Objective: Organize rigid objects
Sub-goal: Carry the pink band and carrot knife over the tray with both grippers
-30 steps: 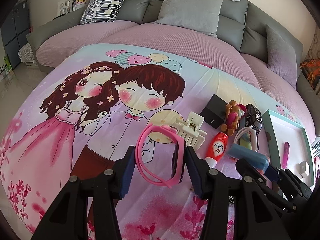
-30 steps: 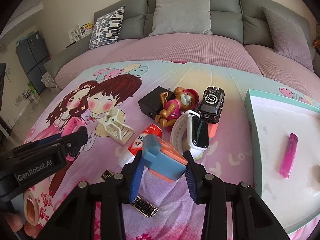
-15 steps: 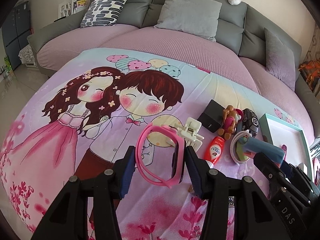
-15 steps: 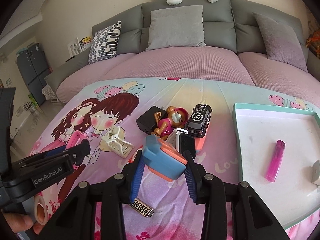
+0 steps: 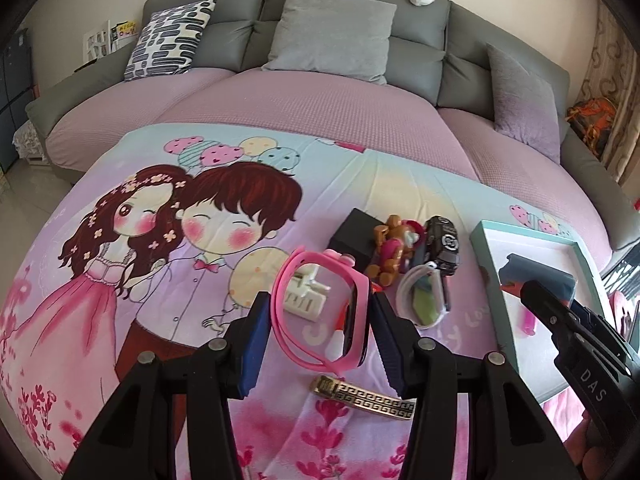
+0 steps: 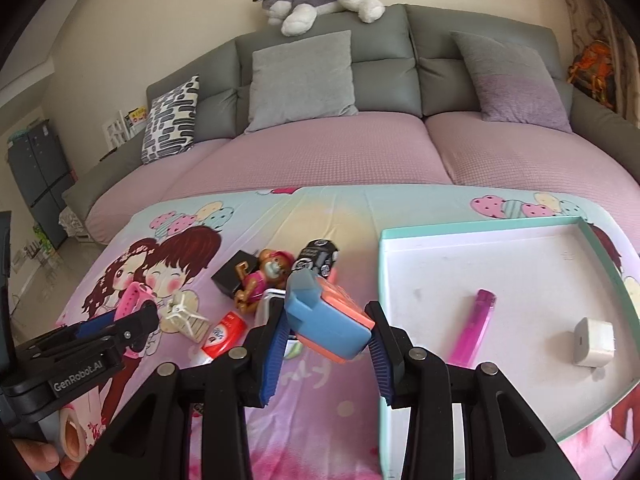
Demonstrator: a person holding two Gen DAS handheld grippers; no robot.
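Note:
My left gripper (image 5: 318,322) is shut on a pink watch (image 5: 320,312) and holds it above the cartoon sheet. My right gripper (image 6: 326,330) is shut on a blue and orange block (image 6: 326,326), raised near the left edge of the teal-rimmed tray (image 6: 382,280). The tray holds a pink lighter (image 6: 476,326) and a white charger (image 6: 594,340). In the left wrist view the block (image 5: 536,280) hangs over the tray (image 5: 484,248).
On the sheet lie a black box (image 5: 354,236), bear figure (image 5: 394,246), black toy car (image 5: 442,244), white watch (image 5: 424,300), white hair clip (image 5: 306,300), red tube (image 6: 222,334) and gold strap (image 5: 362,396). Grey sofa cushions behind.
Both grippers have risen and moved right. The right gripper has carried the block from over the pile toward the tray's edge. The left still holds the pink watch.

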